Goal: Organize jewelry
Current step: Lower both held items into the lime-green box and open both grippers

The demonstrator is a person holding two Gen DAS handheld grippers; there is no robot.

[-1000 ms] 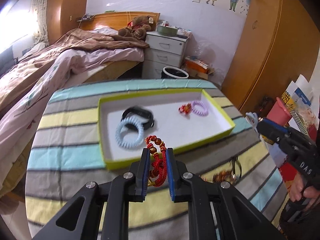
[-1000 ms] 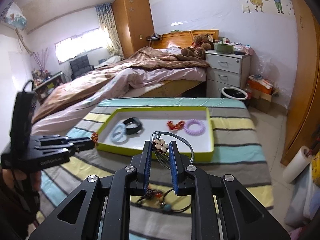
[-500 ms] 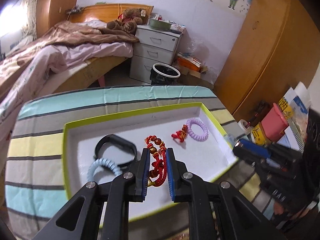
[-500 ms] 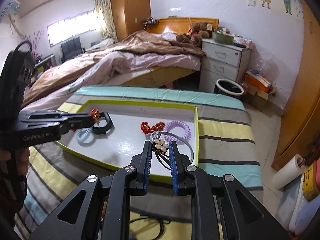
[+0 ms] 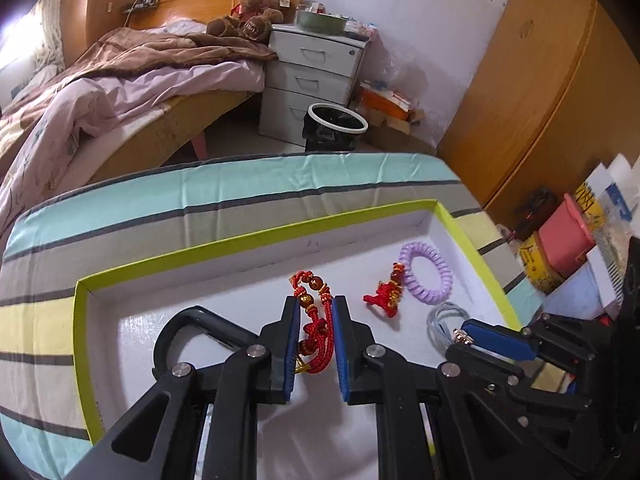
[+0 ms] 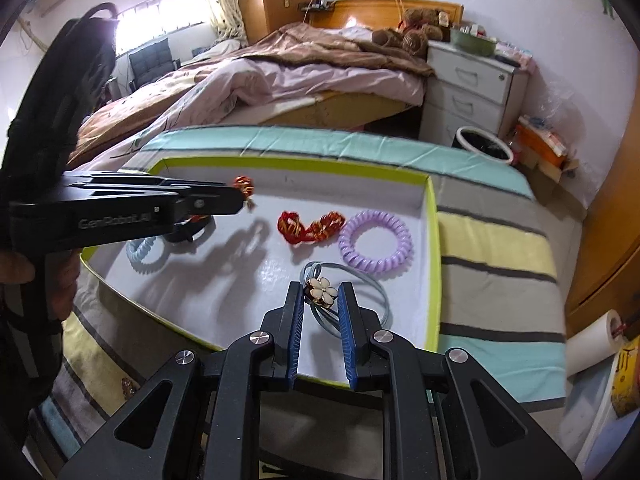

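Note:
A white tray with a lime rim (image 5: 256, 235) (image 6: 434, 240) lies on the striped tablecloth. My left gripper (image 5: 314, 306) (image 6: 240, 196) is shut on a red beaded cord bracelet (image 5: 316, 320) and holds it just above the tray's middle. My right gripper (image 6: 320, 294) (image 5: 464, 330) is shut on a grey-blue cord bracelet with a cream flower charm (image 6: 320, 292), its loops hanging over the tray's near right part. In the tray lie a lilac coil band (image 6: 374, 246) (image 5: 428, 278), a red knotted charm (image 6: 310, 226) (image 5: 386, 294), a pale blue coil band (image 6: 146, 254) and a black band (image 5: 192, 328).
More jewelry (image 6: 128, 384) lies on the cloth in front of the tray. A bed (image 6: 248, 76), a white bedside cabinet (image 5: 316, 68) and a black bin (image 5: 334, 126) stand beyond the table. Boxes (image 5: 560, 248) and a wooden wardrobe (image 5: 540, 92) are at the right.
Both grippers have moved forward over the tray and lower, each still holding its bracelet. The right gripper's bracelet now hangs inside the tray's rim.

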